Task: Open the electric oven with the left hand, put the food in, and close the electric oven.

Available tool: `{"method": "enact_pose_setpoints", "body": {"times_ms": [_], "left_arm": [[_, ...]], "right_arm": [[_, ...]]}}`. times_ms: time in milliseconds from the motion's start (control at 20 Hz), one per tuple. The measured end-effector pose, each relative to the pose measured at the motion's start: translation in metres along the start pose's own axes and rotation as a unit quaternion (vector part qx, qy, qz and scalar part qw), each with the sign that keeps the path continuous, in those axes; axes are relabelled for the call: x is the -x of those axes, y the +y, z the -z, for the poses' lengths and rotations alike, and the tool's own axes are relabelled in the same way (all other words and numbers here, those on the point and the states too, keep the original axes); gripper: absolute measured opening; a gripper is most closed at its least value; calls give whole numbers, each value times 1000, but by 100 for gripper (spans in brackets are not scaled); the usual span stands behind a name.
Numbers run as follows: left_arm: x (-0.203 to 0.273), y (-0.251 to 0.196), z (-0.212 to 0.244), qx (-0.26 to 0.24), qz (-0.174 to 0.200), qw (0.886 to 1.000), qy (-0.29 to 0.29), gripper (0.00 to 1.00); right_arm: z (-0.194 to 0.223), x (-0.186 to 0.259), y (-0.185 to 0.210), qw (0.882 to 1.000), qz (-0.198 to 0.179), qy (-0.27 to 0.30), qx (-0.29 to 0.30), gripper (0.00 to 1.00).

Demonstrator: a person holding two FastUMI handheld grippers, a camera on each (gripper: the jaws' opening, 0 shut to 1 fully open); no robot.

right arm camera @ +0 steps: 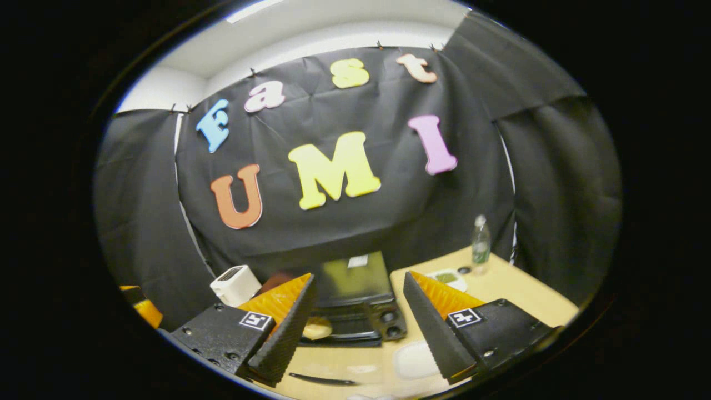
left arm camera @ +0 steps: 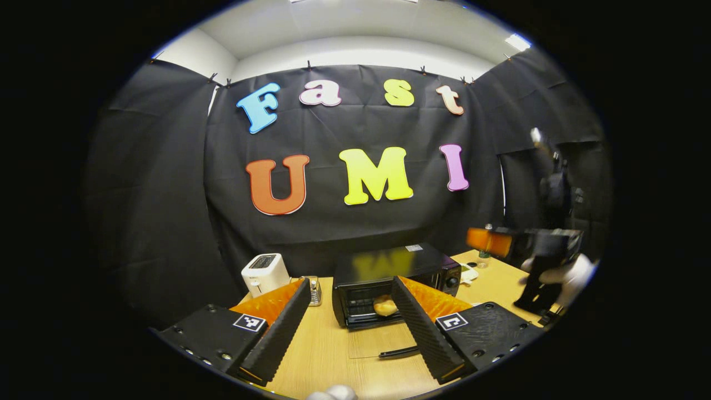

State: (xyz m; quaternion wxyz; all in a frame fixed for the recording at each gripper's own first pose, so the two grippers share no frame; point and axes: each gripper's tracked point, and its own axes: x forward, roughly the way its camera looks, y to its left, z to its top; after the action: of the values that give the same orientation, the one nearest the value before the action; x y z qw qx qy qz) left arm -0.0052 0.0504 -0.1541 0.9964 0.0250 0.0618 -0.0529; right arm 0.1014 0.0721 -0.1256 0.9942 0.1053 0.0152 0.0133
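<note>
Left gripper view has the black electric oven at twelve o'clock on the wooden worktop, glass door lowered, golden bun inside; left tongs and right tongs both spread, empty, likely ready to close it.

Left claw's right finger covering part of electric oven opening, bun half hidden behind it. Other claw blurring at right edge, gloved hand cut off. In right gripper view, oven blurring behind fingers; white plate smearing; bottle label too small.
</note>
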Motion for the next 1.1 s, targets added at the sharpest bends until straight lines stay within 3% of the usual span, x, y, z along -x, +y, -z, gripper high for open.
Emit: {"method": "enact_pose_setpoints", "body": {"times_ms": [50,100,200,300,450,550,700,800,1100], "left_arm": [[0,-4,4,2,-1,1000,2,95],[-1,-9,8,4,1,1000,3,96],[-2,-20,27,10,0,1000,16,95],[-4,-29,55,20,-4,999,42,95],[-2,-49,109,24,-5,995,98,96],[-1,-69,149,31,0,991,131,96],[-1,-93,205,40,9,981,190,96],[-3,-108,236,45,18,973,224,96],[-32,-121,275,59,14,962,267,96]], "right_arm": [[-17,8,-7,1000,6,-12,19,95],[-34,18,-15,999,15,-23,32,99],[-66,40,-26,997,27,-42,53,95],[-91,57,-36,996,32,-58,67,100],[-110,75,-48,995,34,-62,64,96],[-118,86,-58,995,36,-60,68,99],[-122,96,-61,994,35,-58,82,95],[-122,97,-61,995,32,-54,80,99],[-114,91,-72,996,34,-39,71,96]]}}
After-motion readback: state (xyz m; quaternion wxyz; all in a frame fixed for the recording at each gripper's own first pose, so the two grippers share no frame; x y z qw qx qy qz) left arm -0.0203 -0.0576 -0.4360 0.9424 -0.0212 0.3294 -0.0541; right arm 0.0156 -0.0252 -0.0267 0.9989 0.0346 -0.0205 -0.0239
